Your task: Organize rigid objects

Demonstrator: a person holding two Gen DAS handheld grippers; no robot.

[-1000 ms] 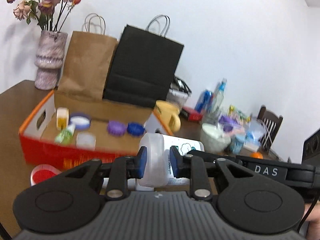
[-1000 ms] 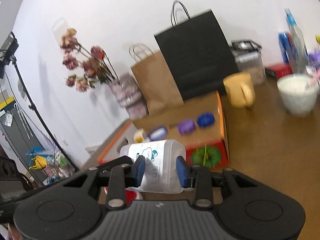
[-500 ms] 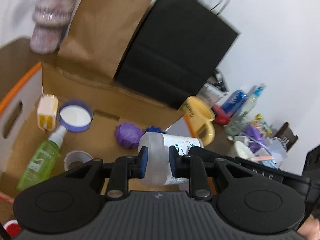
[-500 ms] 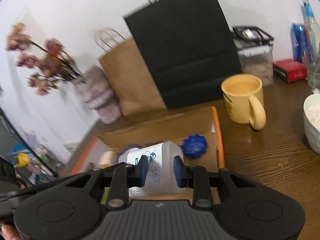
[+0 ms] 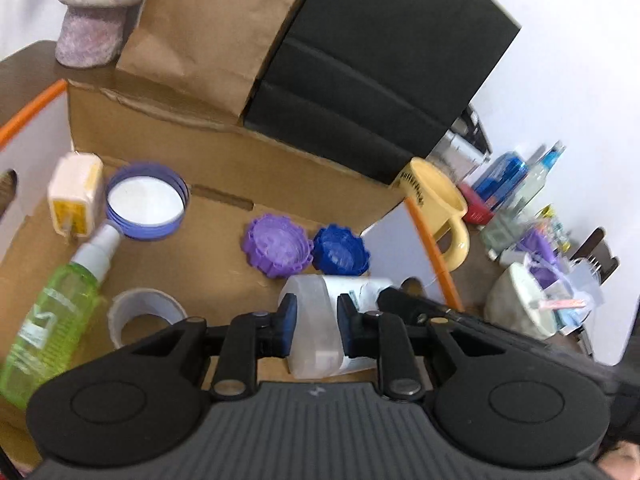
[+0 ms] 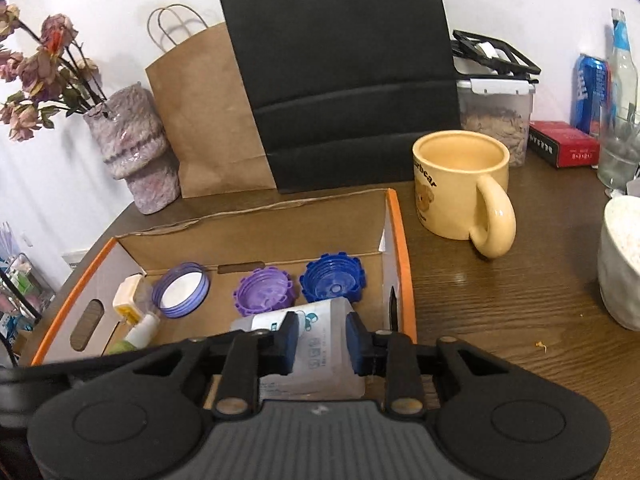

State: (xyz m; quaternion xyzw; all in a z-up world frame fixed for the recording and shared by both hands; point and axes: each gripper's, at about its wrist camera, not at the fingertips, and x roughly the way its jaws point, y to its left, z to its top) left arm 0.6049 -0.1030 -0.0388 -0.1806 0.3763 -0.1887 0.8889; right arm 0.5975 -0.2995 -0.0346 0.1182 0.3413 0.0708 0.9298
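Over the cardboard box (image 6: 256, 236) a white bottle (image 5: 316, 332) lies crosswise — clamped between both tools' (image 5: 313, 326) (image 6: 322, 344) pads.

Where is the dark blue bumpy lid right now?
The dark blue lid lies inside the cardboard box, near its right wall in the right wrist view, just right of the purple lid and behind the white bottle.

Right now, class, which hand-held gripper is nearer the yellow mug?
Right. The right hand-held gripper, jaws just opening slightly, grips the white bottle at the end by the box wall facing the yellow mug; the left hand-held gripper grips its far end.
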